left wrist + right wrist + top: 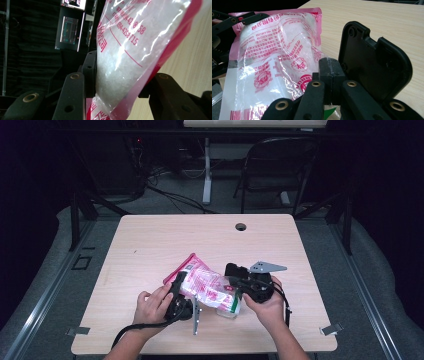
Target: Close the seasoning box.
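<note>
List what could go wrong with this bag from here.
1. The right gripper pinches just a thin edge of the plastic bag; the film could tear or slip free.
2. The left gripper squeezes the bag's filled body, so the white granules might burst a seam and spill onto the table.

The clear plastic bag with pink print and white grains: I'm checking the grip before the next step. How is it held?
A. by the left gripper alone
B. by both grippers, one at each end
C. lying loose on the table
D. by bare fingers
B: the left gripper clamps one end of the bag, and the right gripper is pinched shut on the film at the other end.
</note>
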Motion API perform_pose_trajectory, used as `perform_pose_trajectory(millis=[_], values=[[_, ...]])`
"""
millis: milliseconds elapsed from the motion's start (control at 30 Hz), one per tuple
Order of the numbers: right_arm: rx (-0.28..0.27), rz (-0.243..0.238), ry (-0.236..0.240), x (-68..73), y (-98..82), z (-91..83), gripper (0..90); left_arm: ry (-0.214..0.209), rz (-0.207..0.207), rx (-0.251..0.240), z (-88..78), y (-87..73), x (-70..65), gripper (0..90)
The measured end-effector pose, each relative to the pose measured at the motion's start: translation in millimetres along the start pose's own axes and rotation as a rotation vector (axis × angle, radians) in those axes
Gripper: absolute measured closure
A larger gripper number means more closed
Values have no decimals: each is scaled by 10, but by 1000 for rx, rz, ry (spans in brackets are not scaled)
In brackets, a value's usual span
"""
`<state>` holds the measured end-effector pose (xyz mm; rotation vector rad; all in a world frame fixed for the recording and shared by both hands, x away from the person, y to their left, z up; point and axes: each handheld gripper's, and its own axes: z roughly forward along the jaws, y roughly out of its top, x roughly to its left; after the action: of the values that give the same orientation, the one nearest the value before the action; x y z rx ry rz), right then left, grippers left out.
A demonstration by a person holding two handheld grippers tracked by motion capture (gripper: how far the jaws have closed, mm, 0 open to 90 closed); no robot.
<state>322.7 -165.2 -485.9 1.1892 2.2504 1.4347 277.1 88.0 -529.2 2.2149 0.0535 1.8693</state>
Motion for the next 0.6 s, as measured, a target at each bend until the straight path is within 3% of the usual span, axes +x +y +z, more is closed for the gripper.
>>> perform_pose_trajectory(millis=[600], values=[[3, -2, 3, 4, -10, -3, 900, -11, 47, -6, -23, 8, 56, 614]])
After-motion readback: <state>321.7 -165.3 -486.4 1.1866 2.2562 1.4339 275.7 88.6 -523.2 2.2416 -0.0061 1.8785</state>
